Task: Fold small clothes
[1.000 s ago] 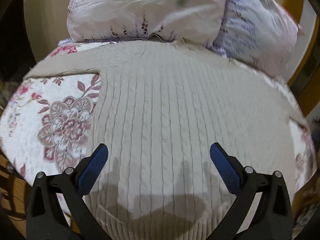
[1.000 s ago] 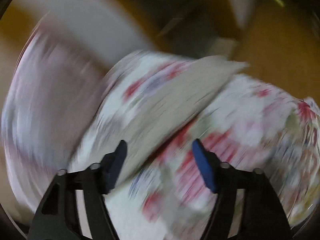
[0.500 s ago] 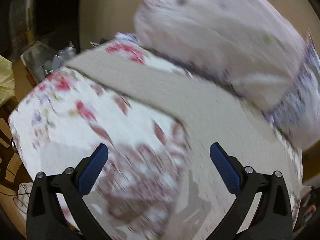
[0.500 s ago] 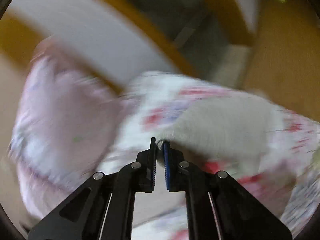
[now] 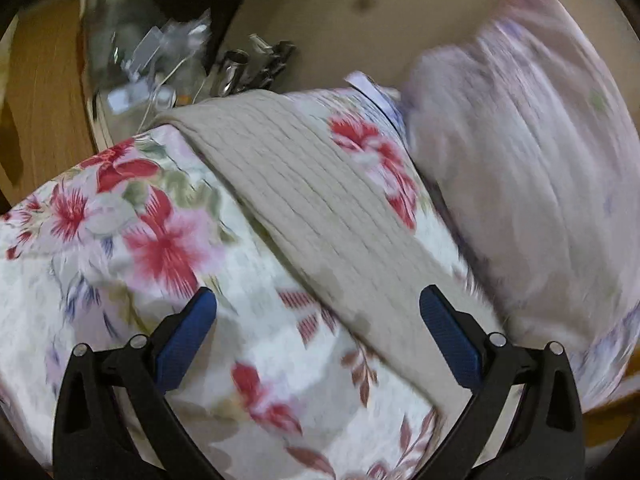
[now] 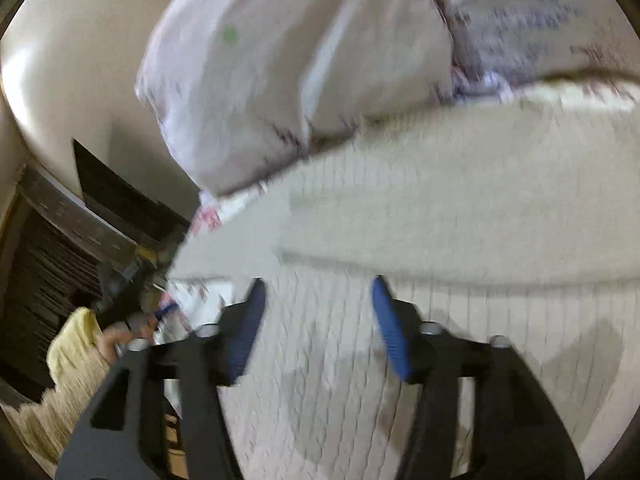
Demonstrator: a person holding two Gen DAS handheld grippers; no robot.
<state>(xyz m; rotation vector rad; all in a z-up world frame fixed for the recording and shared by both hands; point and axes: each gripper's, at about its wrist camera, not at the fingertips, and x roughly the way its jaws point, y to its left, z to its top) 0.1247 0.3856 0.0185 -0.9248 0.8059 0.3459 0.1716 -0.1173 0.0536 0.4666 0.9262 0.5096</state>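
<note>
- Left tool [image 5: 318, 322]: jaws spread wide, gripping nothing; it hovers above the floral bedspread [image 5: 100, 248] with the long beige strip just inside its right finger.
- Knit garment [image 5: 304, 200]: one beige ribbed sweater, lying flat on the bed. In the left wrist view a sleeve runs diagonally from near the bed's far corner towards the tool.
- Handling, judged: soft, limp, light; ribbed knit should give friction, so slip is unlikely, but it will stretch and sag if lifted by one point. Not fragile.
- Grasp site, judged: pinch the sleeve's cuff end or its edge, taking one layer only, then carry it across the body.
- Right tool [image 6: 316, 320]: jaws part-open, nothing between them; it hangs over the sweater body [image 6: 460, 280], where one sleeve seems already laid across as a band (blurred).
- Count: one sweater, one bedspread, two tools; one pale pillow [image 6: 288, 80] touching the sweater's far edge, possibly a second beside it (cannot tell).
- Clutter [image 5: 160, 64] beyond the bed's far corner: too blurred to count.
</note>
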